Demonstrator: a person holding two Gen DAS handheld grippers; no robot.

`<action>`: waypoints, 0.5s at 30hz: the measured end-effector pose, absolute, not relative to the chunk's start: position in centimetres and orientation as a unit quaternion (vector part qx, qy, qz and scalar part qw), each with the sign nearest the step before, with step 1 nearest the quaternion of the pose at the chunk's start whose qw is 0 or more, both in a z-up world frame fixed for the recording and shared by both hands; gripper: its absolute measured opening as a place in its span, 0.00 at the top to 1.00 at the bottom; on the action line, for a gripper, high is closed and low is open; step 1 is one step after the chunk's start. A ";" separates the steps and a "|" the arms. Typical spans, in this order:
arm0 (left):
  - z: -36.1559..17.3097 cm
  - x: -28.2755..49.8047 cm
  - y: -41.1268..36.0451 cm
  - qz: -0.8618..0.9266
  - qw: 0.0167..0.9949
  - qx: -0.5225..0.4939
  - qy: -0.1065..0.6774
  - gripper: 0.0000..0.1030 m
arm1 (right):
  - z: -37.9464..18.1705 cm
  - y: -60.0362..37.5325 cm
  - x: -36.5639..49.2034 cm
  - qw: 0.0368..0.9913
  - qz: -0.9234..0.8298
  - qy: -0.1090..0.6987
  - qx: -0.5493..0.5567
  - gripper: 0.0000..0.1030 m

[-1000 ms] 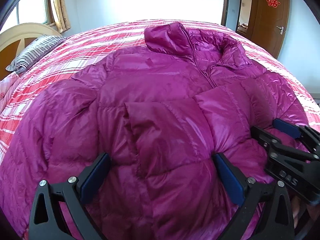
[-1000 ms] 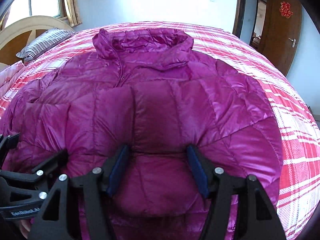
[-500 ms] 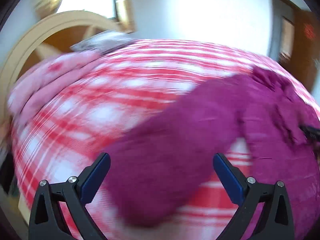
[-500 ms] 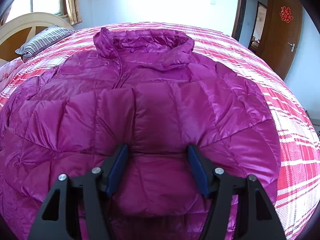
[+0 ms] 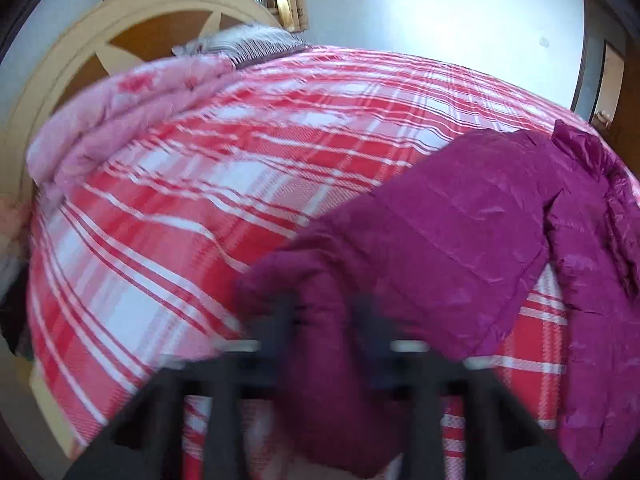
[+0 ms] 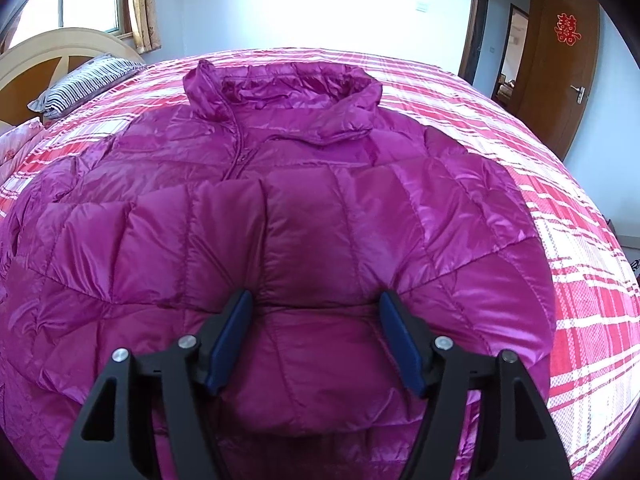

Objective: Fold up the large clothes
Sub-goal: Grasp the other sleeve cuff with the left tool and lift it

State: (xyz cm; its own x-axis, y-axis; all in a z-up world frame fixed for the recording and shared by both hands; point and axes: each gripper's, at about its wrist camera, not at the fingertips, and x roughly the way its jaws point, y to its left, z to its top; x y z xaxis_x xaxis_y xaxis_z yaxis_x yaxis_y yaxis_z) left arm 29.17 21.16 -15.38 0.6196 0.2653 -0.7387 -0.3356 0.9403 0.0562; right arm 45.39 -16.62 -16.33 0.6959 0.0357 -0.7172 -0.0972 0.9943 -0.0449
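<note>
- Jacket [image 6: 320, 208] lies flat on the bed [image 6: 580, 280], collar at the far side, zip up the front.
- L tool [image 5: 320, 320] is at the sleeve [image 5: 440, 232], which stretches out over the plaid cover; jaws are closing w/ sleeve-end fabric between them. Blur hides the pads, so I read it as clamped on the cuff, not certain.
- R tool [image 6: 316, 340] sits low over the hem, jaws well apart and opening, puffy fabric bulging between them but not pinched.
- Risk: slick shell + thick fill. If L only has the outer layer, the sleeve prob slips out when I pull it across the body.
- Risk: R isn't pinning anything, so a hard L pull could drag the whole jacket sideways and skew the fold.
- Hidden: L fingertips, cuff edge, near hem under both tools; the other sleeve isn't clear in either view.
</note>
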 end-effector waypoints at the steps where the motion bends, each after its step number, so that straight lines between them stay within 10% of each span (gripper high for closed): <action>1: -14.9 28.9 21.4 0.162 0.901 -0.051 0.400 0.87 | -16.3 -16.6 45.4 0.920 0.036 0.388 -0.039 0.32; 5: -11.5 28.6 22.4 0.155 0.919 -0.045 0.359 1.00 | -16.3 -16.7 45.4 0.920 0.037 0.388 -0.036 0.32; 15: -9.4 28.9 23.6 0.153 0.919 -0.062 0.358 0.97 | -16.3 -16.8 45.4 0.921 0.036 0.386 -0.032 0.30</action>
State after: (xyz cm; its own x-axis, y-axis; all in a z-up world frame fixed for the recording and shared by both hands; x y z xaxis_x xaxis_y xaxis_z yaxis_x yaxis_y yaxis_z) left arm 28.86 23.62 -9.38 0.6963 0.2374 -0.6773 -0.3259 0.9454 -0.0036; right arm 45.35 -16.79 -16.29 0.6992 0.0415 -0.7137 -0.0911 0.9953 -0.0314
